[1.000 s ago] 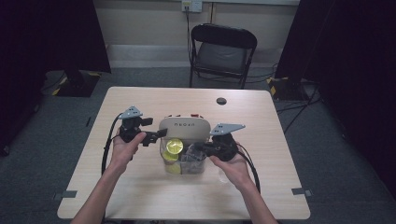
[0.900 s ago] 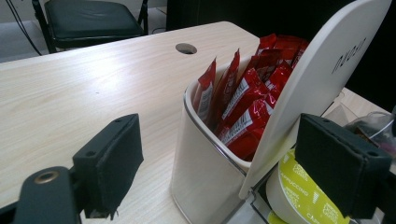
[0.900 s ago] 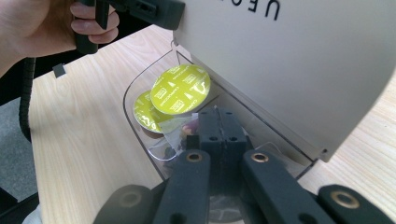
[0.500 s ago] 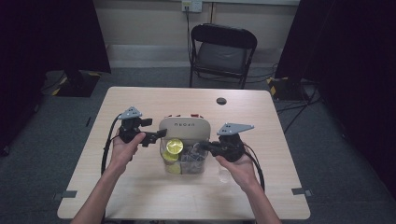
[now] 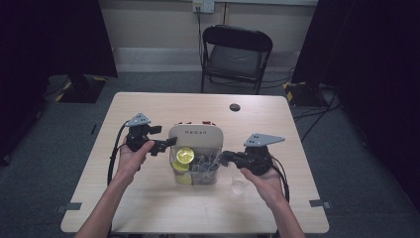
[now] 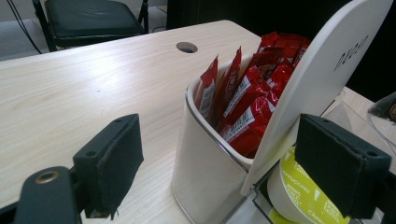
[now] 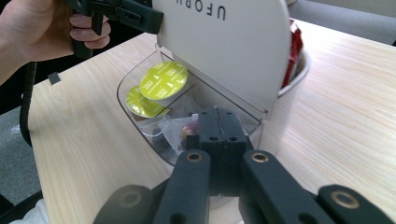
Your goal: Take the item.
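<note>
Left gripper (image 5: 166,144): black jaws apart, with the edge of the white, smooth, rounded plastic hinged lid (image 7: 224,51) between them. The lid seems to lean on one pad rather than being pinched, and it stands tilted up and back. Right gripper (image 7: 219,133): jaws pressed together, nothing visible between them, tips at the near rim of the clear curved plastic front bin (image 7: 122,93). That bin belongs to a white, glossy, oval-walled storage box (image 6: 201,168) sitting mid-table between the two hands. In the bin are two round capsule pods with matte lime-green foil tops (image 7: 163,80), one stacked partly over the other, plus some crinkly clear-wrapped bits I can't identify. The back compartment is packed with shiny red foil stick sachets (image 6: 243,102), upright and fanned. My read on progress is that the opening is done and the lid is propped. Pulling something out of the front bin is not yet done, as the right claw looks empty. Shutting the lid comes after that. The pale wood-grain laminate table (image 5: 148,208) has a round cable hole, and a black folding chair (image 5: 236,54) stands behind it.
</note>
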### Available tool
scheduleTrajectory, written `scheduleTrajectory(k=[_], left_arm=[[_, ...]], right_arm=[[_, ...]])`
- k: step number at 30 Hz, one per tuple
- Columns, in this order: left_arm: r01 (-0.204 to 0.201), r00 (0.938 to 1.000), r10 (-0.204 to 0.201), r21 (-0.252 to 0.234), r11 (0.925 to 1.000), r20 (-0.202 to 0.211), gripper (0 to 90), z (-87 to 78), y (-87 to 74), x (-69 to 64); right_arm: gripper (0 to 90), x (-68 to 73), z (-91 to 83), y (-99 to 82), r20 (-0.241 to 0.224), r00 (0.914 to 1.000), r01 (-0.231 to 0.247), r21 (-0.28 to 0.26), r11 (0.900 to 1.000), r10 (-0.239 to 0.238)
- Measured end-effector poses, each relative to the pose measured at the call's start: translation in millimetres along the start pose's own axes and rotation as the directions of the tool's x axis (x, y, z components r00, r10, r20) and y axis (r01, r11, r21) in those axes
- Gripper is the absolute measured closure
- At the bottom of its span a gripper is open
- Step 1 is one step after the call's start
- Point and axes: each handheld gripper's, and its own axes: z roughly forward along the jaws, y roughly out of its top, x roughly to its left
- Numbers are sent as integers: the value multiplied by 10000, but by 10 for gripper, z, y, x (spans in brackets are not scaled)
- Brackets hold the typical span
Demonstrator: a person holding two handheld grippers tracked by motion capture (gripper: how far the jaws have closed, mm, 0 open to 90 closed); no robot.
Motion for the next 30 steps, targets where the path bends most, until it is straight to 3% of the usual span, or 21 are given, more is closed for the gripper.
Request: scheduleTrajectory(k=[12, 19, 30], left_arm=[[-18, 10000, 18, 54, 10000, -27, 150, 2, 0, -9], [-54, 10000, 55, 81, 10000, -47, 151, 8, 3, -14], [-62, 10000, 62, 97, 9999, -22, 149, 7, 4, -8]], right_arm=[[900, -39, -211, -71, 427, 9991, -48, -88, 10000, 52], [900, -90, -329, -199, 802, 9967, -138, 38, 9999, 135], [900, -140, -354, -375, 929, 9950, -402, 322, 9987, 371]])
